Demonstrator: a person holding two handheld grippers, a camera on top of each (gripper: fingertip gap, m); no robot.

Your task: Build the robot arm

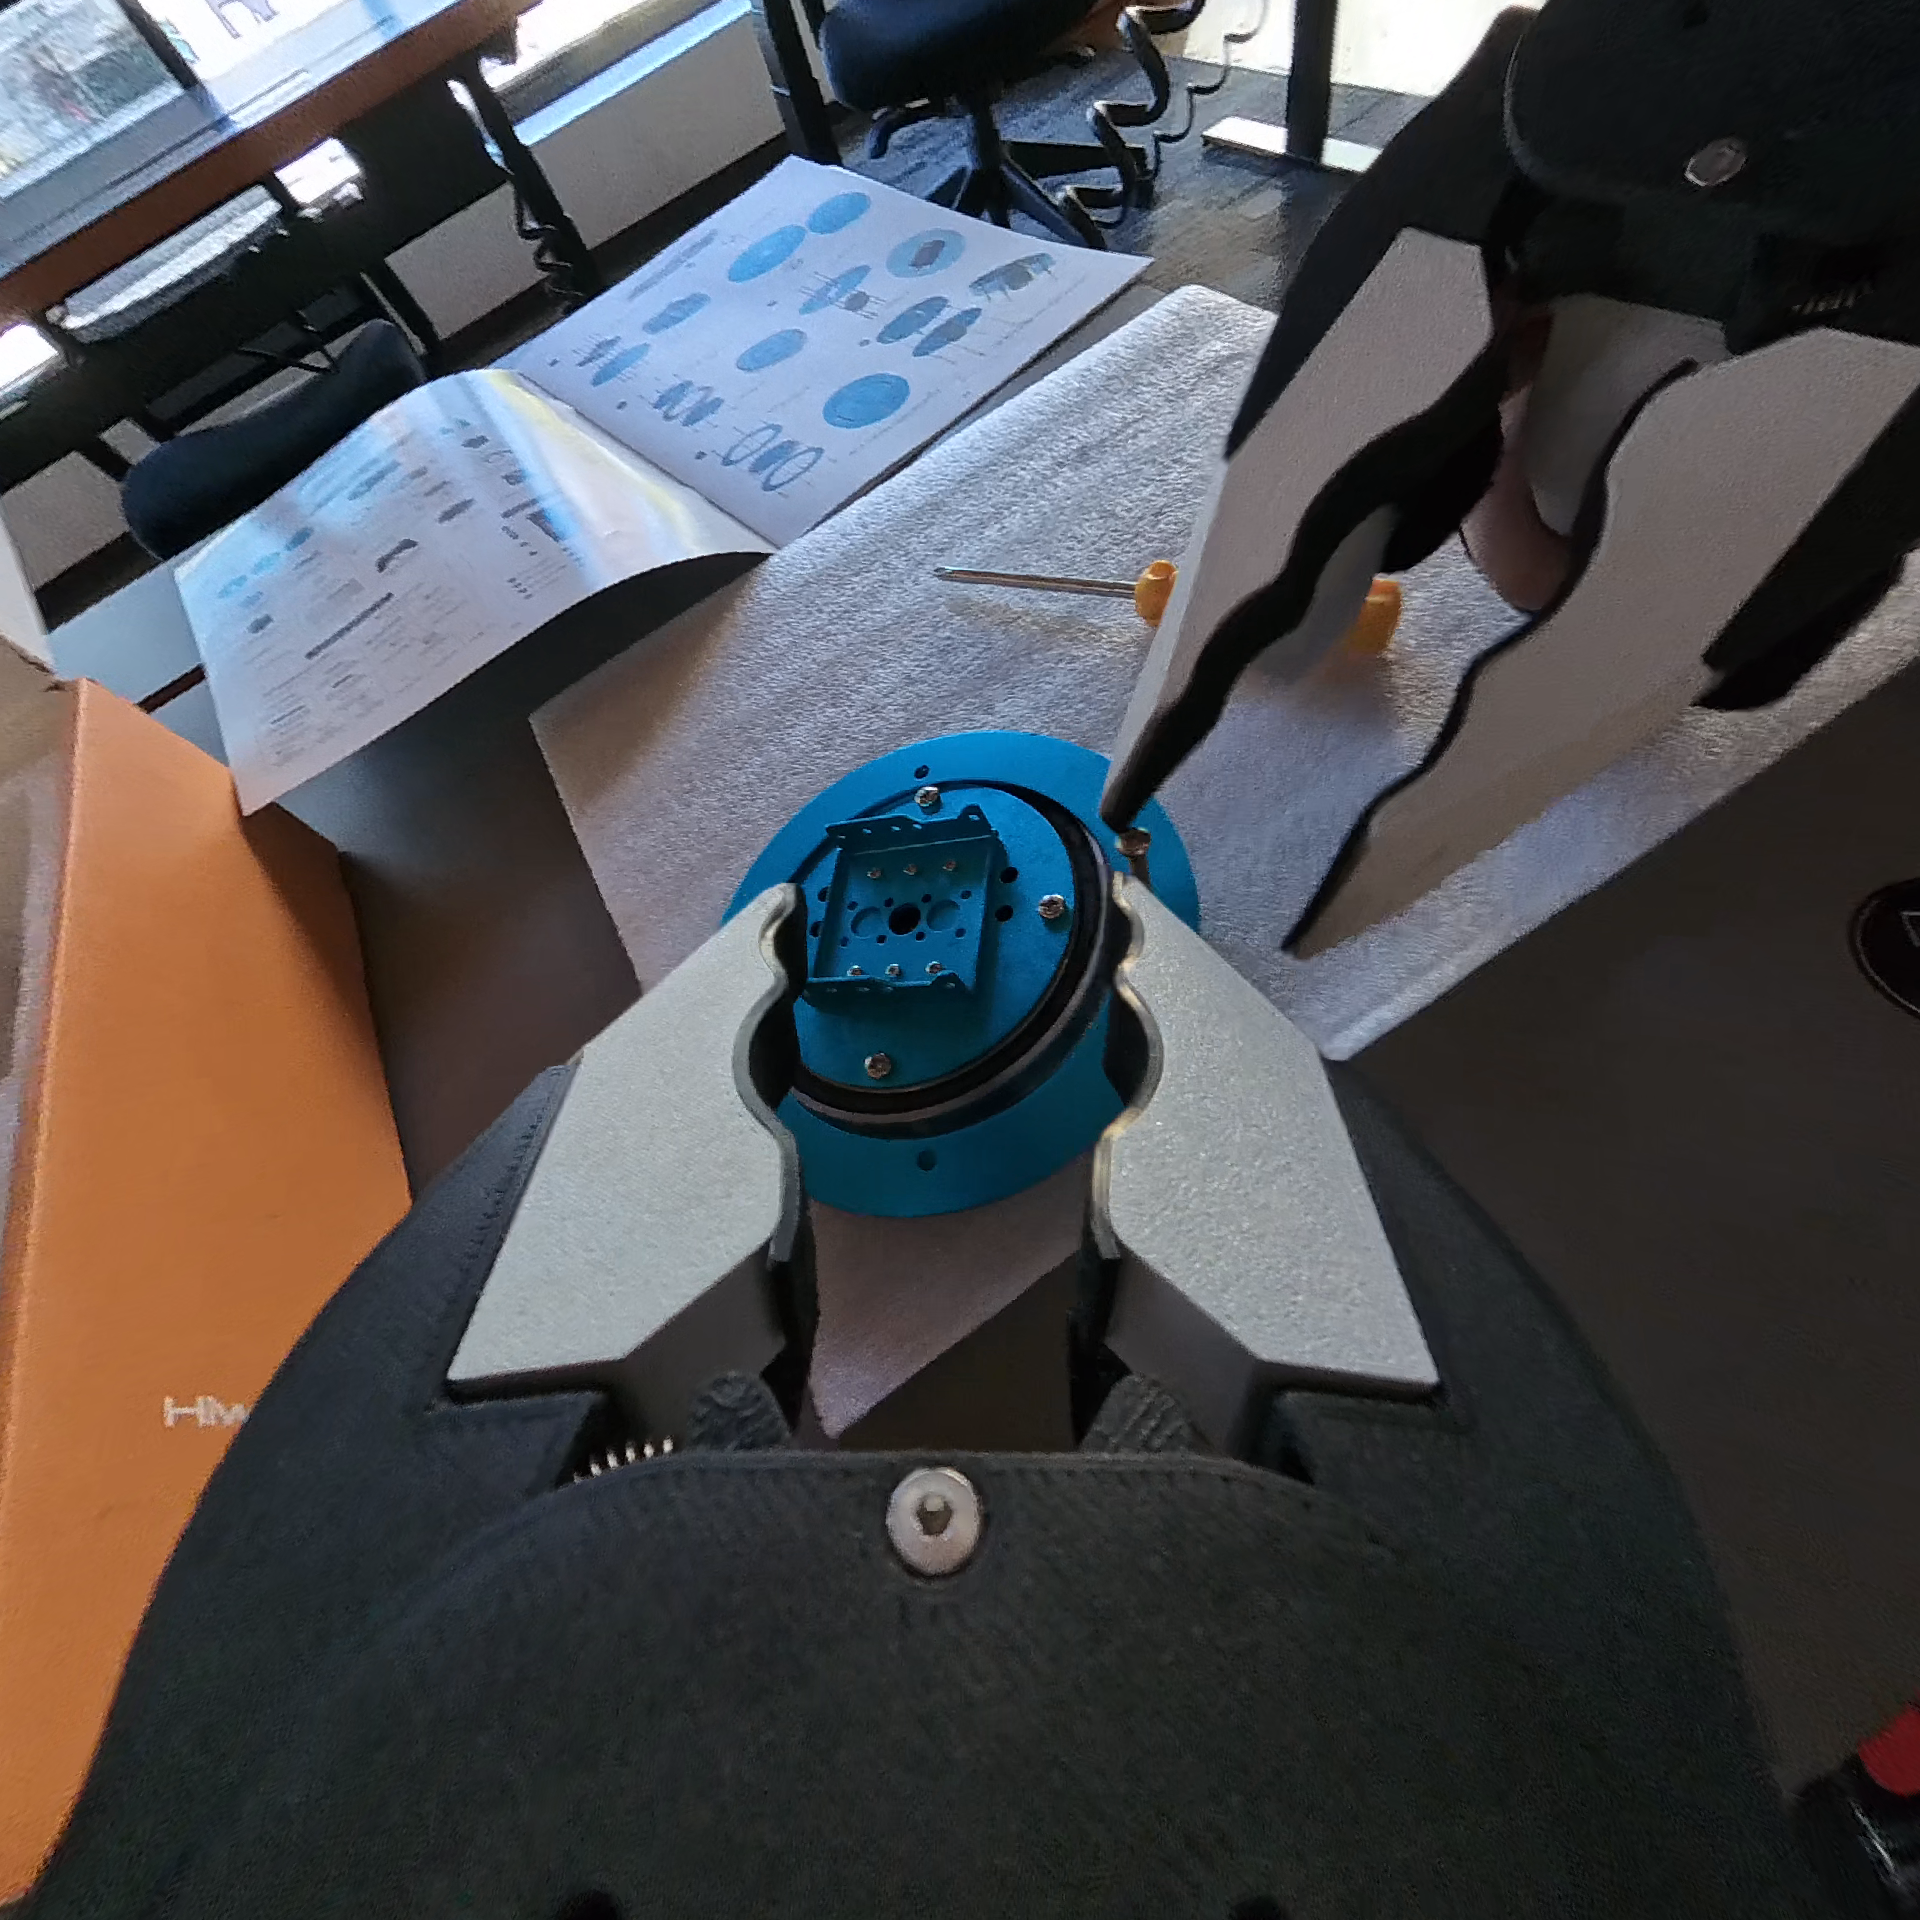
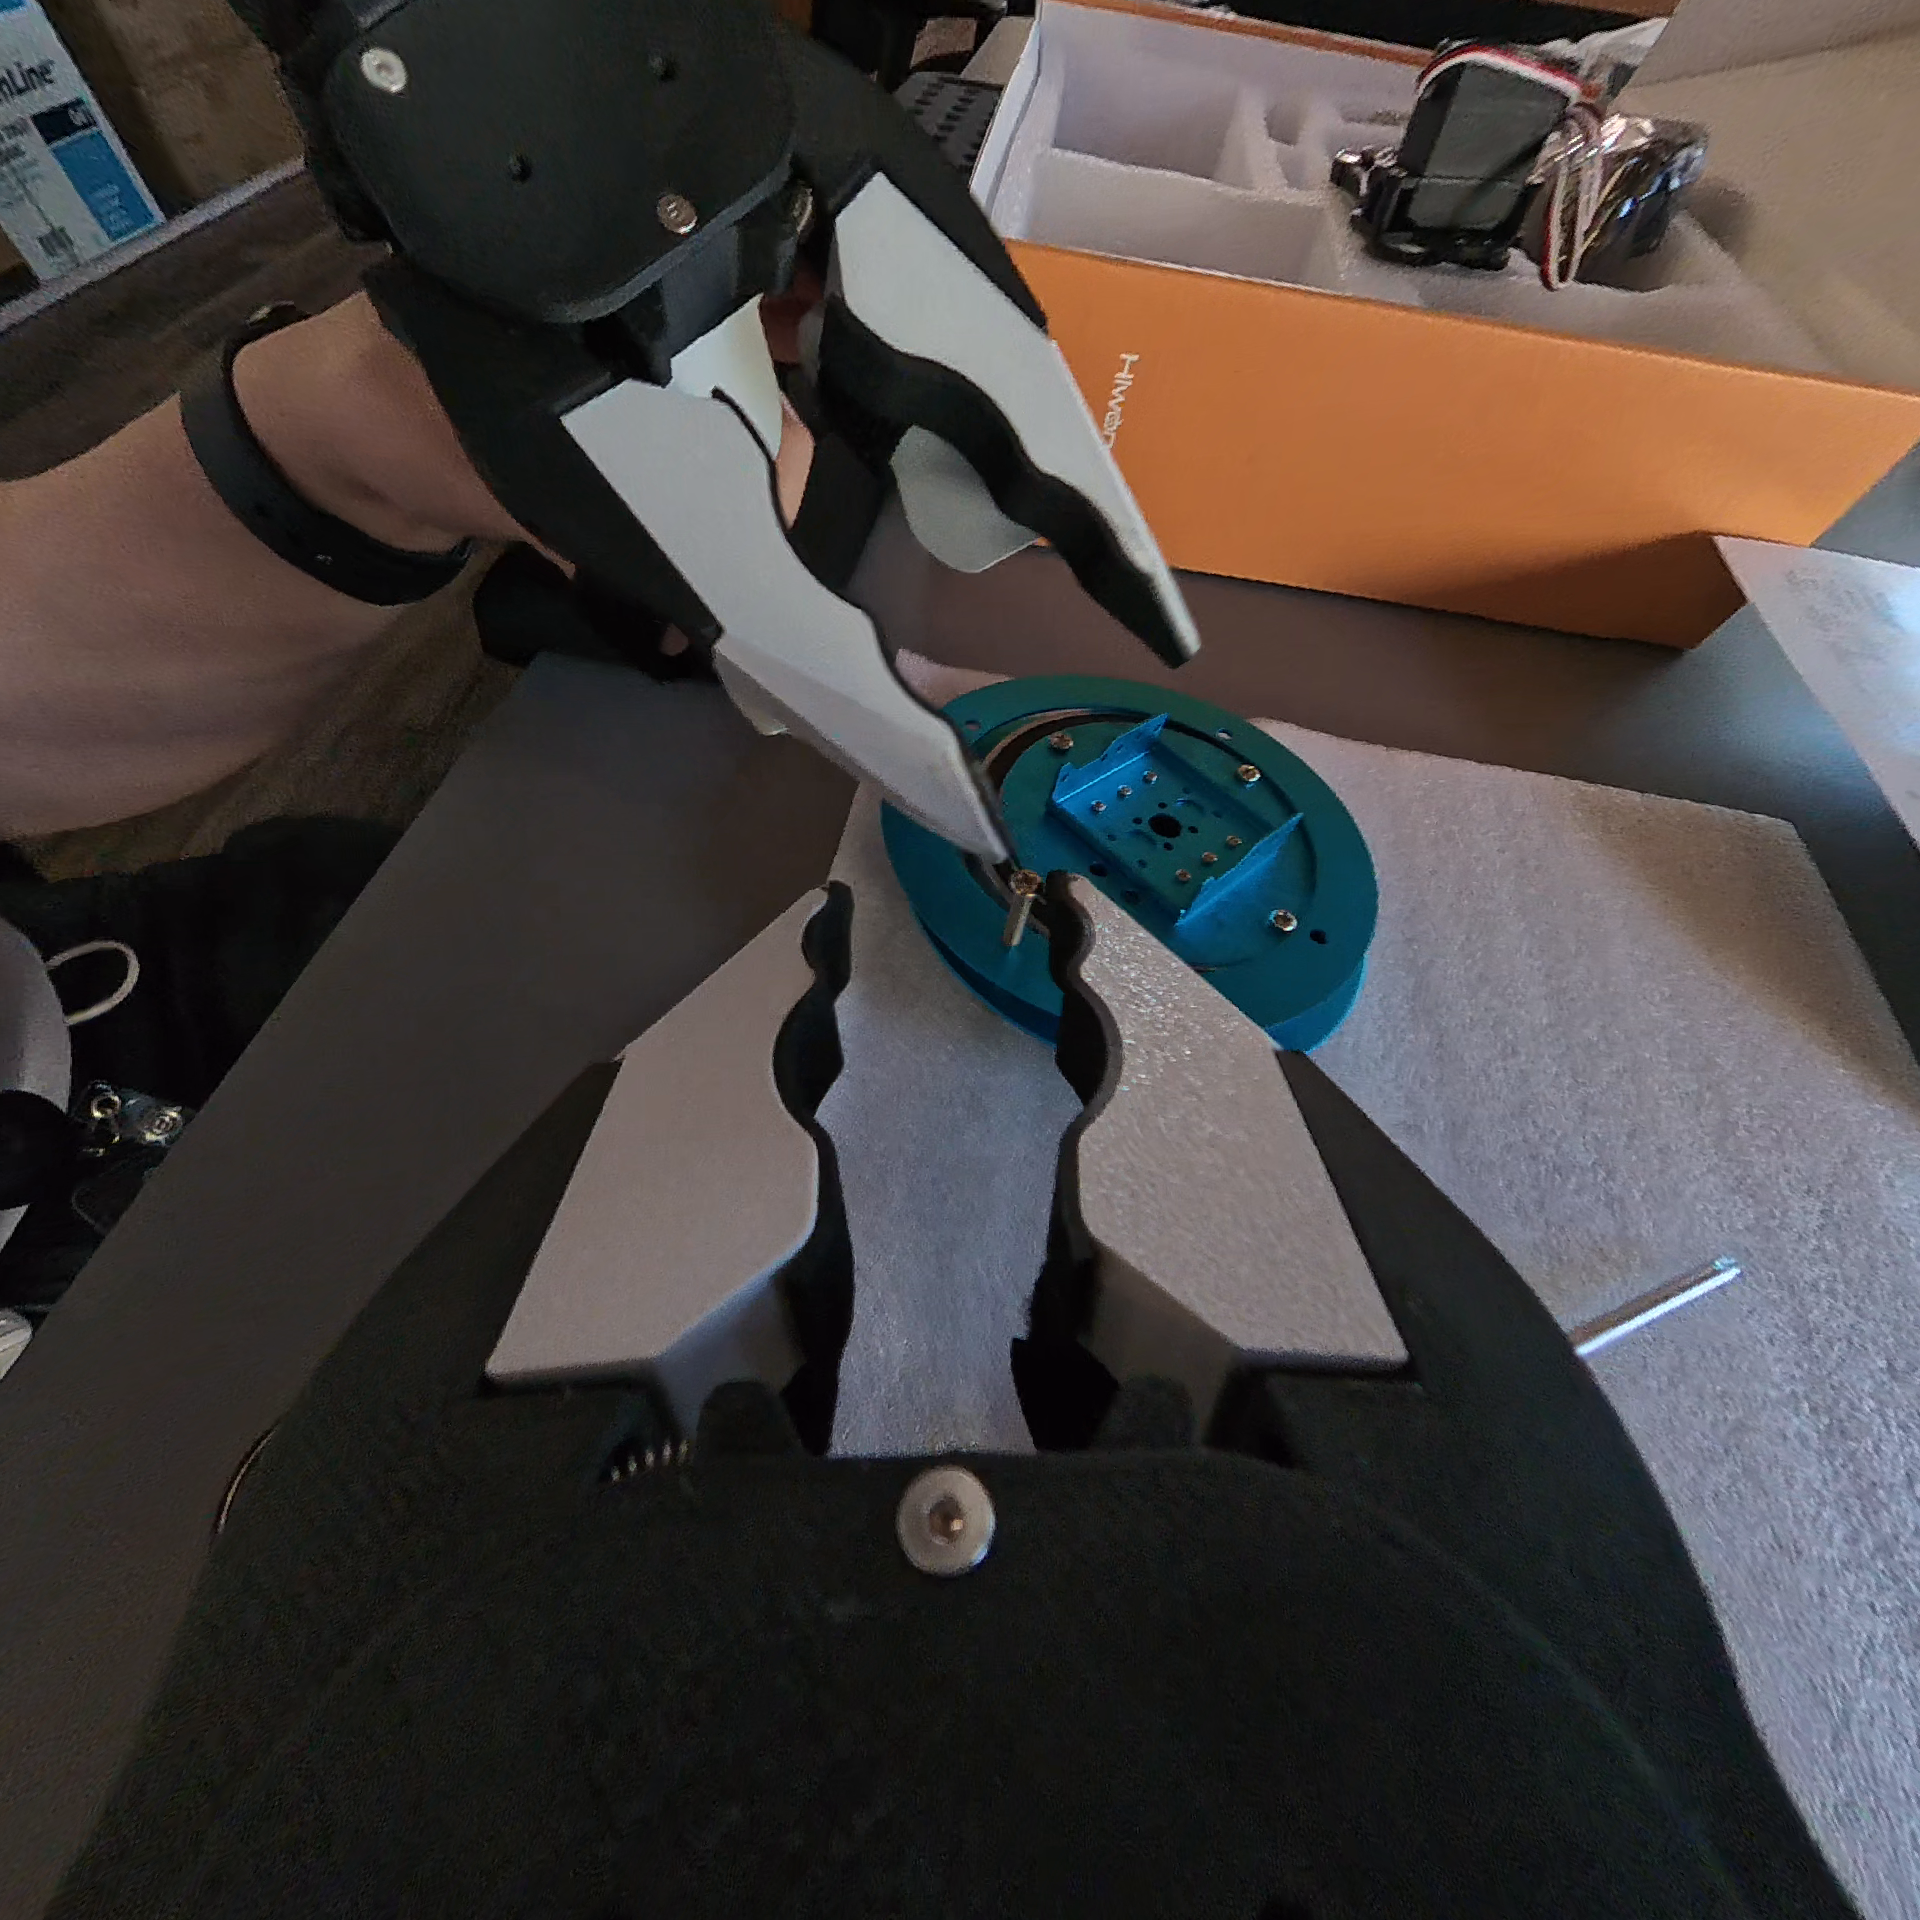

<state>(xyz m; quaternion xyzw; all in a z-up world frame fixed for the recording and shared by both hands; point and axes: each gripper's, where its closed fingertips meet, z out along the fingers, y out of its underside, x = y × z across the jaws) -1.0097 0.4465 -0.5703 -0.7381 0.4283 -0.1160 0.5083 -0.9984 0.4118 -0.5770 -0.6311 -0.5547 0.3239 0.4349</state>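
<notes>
A blue round turntable base (image 1: pixel 966 1164) with a blue bracket (image 1: pixel 904 914) screwed on top lies on a white foam sheet (image 1: pixel 935 644). My left gripper (image 1: pixel 951 912) is open and straddles its raised inner disc. One fingertip sits at the black ring. A brass screw (image 2: pixel 1021 909) stands tilted at the base's rim (image 2: pixel 1320 997). My right gripper (image 2: pixel 951 891) is open. Its right fingertip (image 2: pixel 1070 894) is against the screw. The left gripper (image 2: pixel 1083 748) reaches in from the upper left. The right gripper (image 1: pixel 1207 878) shows beside the screw (image 1: pixel 1135 840).
A yellow-handled screwdriver (image 1: pixel 1153 590) lies on the foam behind the right gripper; its shaft (image 2: pixel 1662 1314) shows at the right. An orange box (image 2: pixel 1455 447) holds foam and servos (image 2: pixel 1475 166). An open booklet (image 1: pixel 623 416) lies beyond. A person's arm (image 2: pixel 156 582) is at the left.
</notes>
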